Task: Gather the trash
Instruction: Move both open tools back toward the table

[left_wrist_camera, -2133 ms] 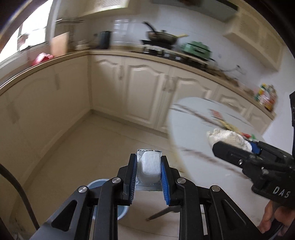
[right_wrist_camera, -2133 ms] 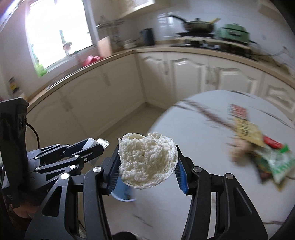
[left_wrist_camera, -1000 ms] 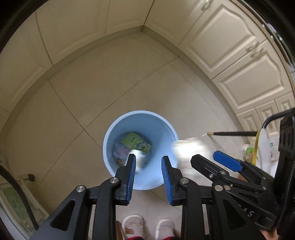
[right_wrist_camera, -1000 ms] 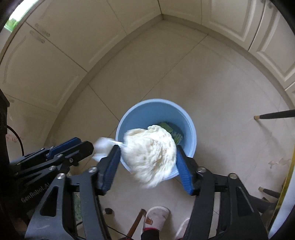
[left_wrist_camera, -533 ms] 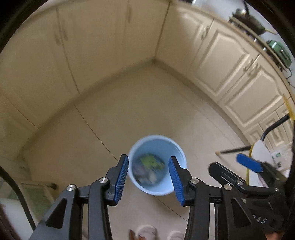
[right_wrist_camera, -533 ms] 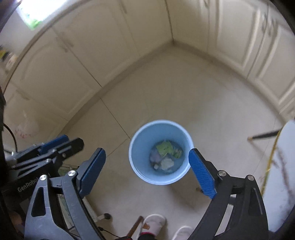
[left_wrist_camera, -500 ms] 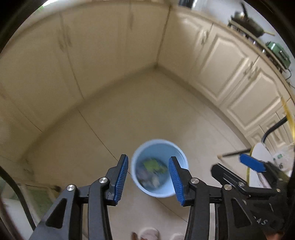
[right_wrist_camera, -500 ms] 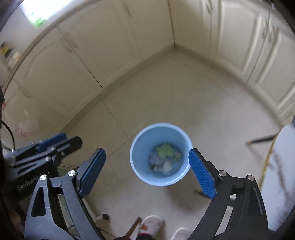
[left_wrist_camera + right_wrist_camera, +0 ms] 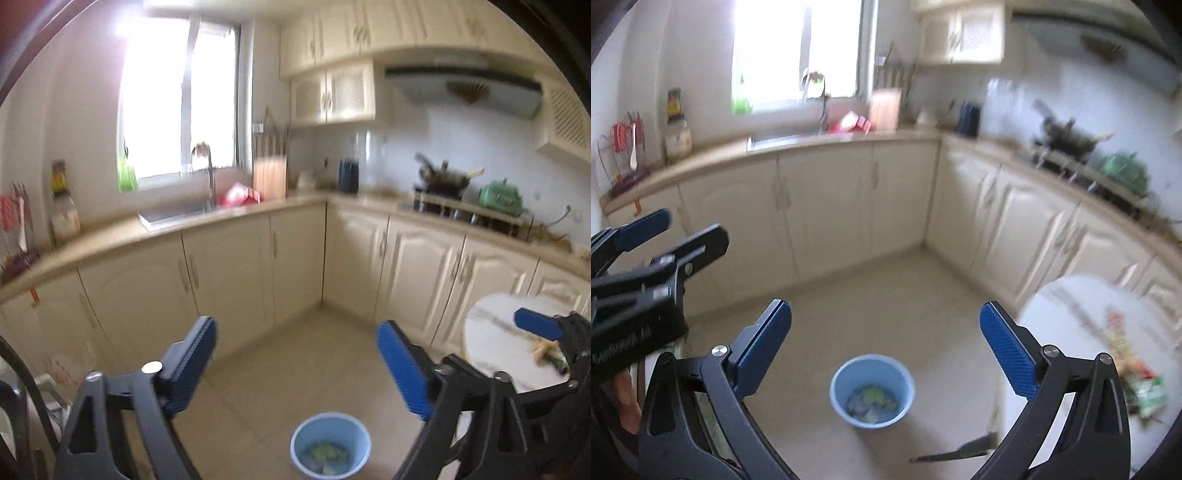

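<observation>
A light blue bin (image 9: 330, 445) (image 9: 872, 390) stands on the tiled floor below both grippers, with several scraps of trash lying in it. My left gripper (image 9: 295, 365) is high above the bin, its jaws still opening with nothing between them. My right gripper (image 9: 884, 345) is likewise raised, jaws still opening wide and empty. The right gripper's blue fingertips (image 9: 537, 326) show at the right edge of the left wrist view, the left gripper's fingers (image 9: 642, 229) at the left of the right wrist view. More wrappers (image 9: 1137, 380) lie on the round white table (image 9: 1071, 332).
Cream L-shaped cabinets (image 9: 229, 273) line the far walls under a counter with a sink (image 9: 177, 212), a cutting board, a stove with a wok (image 9: 441, 181) and a green pot. The round table (image 9: 495, 343) stands at the right. A dark table leg (image 9: 956, 452) slants by the bin.
Both grippers dropped their pieces into the bin, then rose well above it and tilted up toward the cabinets. Both pairs of jaws spread wider.
</observation>
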`<action>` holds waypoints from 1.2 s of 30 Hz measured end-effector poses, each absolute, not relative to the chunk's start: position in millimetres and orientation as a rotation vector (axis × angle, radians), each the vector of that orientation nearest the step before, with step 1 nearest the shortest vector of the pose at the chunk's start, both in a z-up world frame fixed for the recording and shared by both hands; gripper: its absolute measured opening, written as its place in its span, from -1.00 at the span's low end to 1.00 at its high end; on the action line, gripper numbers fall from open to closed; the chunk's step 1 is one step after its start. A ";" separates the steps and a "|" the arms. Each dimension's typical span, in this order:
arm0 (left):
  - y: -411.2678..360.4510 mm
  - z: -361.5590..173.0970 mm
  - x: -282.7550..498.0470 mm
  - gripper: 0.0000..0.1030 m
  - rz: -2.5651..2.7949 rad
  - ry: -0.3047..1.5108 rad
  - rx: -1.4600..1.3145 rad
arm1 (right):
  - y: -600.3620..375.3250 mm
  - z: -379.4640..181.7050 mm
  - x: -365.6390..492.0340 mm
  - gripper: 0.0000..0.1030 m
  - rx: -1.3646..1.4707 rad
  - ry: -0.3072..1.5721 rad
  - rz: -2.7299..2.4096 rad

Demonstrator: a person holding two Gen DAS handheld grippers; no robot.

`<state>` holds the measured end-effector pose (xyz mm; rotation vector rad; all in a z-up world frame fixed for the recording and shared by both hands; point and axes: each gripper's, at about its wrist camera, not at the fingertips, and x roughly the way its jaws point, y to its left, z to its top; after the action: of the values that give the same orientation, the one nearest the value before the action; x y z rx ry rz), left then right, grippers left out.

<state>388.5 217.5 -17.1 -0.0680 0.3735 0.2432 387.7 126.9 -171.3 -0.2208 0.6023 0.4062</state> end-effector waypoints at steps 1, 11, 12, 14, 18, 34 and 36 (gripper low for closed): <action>208.5 -9.9 378.7 0.82 0.237 0.343 -0.068 | 115.8 -154.0 372.7 1.00 -0.221 0.561 0.381; 93.5 -6.3 289.2 0.99 0.138 0.149 -0.036 | 25.6 -68.9 266.1 1.00 -0.161 0.348 0.143; 83.3 -8.1 279.0 0.99 0.117 0.142 -0.034 | 15.5 -65.0 260.0 1.00 -0.145 0.336 0.138; 69.3 -11.3 259.3 0.99 0.073 0.123 -0.021 | -3.6 -55.7 243.7 1.00 -0.122 0.305 0.106; 96.4 -17.7 194.6 0.99 0.003 0.090 -0.009 | -37.8 -45.1 219.8 1.00 -0.086 0.267 0.066; 83.7 -34.7 239.6 0.99 -0.183 0.225 0.046 | -160.9 -60.5 222.8 1.00 -0.004 0.310 -0.131; 72.8 -37.5 269.7 0.99 -0.209 0.282 0.053 | -179.0 -72.7 235.0 1.00 0.009 0.348 -0.163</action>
<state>269.7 72.8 -37.5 0.0533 0.2816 -0.2088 235.0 -179.0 -72.7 0.0086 0.3478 -0.1632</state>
